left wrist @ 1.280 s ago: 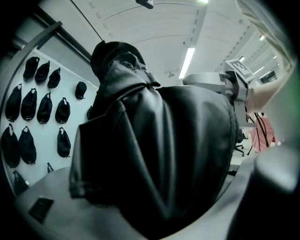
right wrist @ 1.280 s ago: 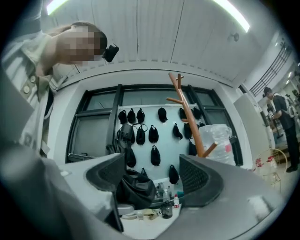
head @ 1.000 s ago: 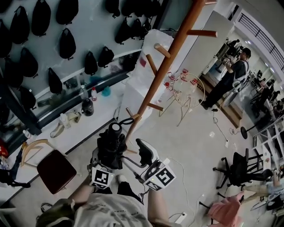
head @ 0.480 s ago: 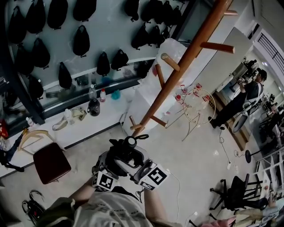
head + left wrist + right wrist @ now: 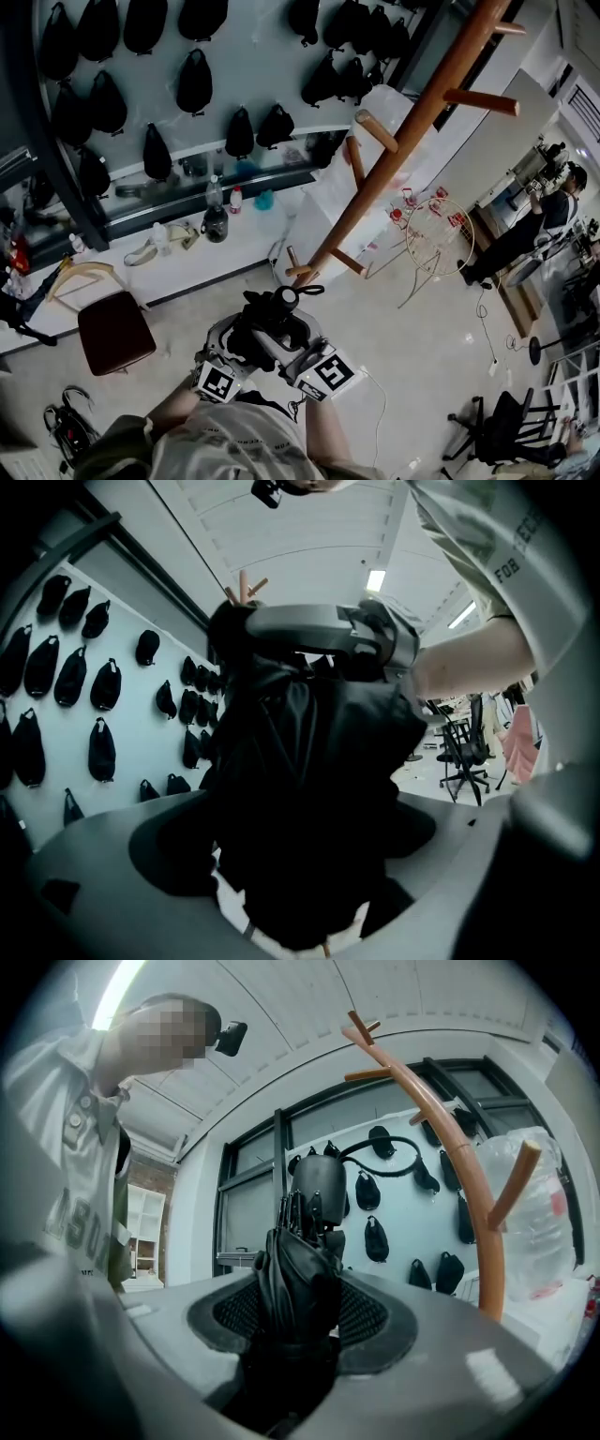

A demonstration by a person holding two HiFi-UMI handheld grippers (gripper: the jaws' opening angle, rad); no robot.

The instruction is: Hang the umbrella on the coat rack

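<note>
Along the left wall stand one dark red chair (image 5: 114, 331) and one wooden hanger (image 5: 80, 275), and above them well over a dozen black bags (image 5: 194, 82) hang in rows. On the white counter (image 5: 187, 272) below, a dark bottle (image 5: 215, 221) stands beside a small red-capped one (image 5: 236, 199). In front of the person's chest are the two grippers. The left gripper (image 5: 300, 841) has its jaws spreading wide, and the bulky cloth of the one umbrella (image 5: 272, 319) sits between them, with slivers of floor showing at its sides. The umbrella is black and folded short, its cloth bunched in loose pleats. A blocky handle (image 5: 319, 1190) points away from the person and carries a thin cord loop (image 5: 380, 1152). The right gripper (image 5: 300, 1312) is closing, and its mesh pads (image 5: 367, 1312) meet the pleats on both sides. The umbrella is held just short of the one wooden coat rack (image 5: 412, 127), near its lowest pegs and hooked on none. Six pegs show along the pole. Behind the pole a white plastic bag (image 5: 380, 101) rests on the counter's end, its contents not readable. Further right stand a wire stand (image 5: 439, 234), a person (image 5: 548, 220) and one office chair (image 5: 502, 431).
</note>
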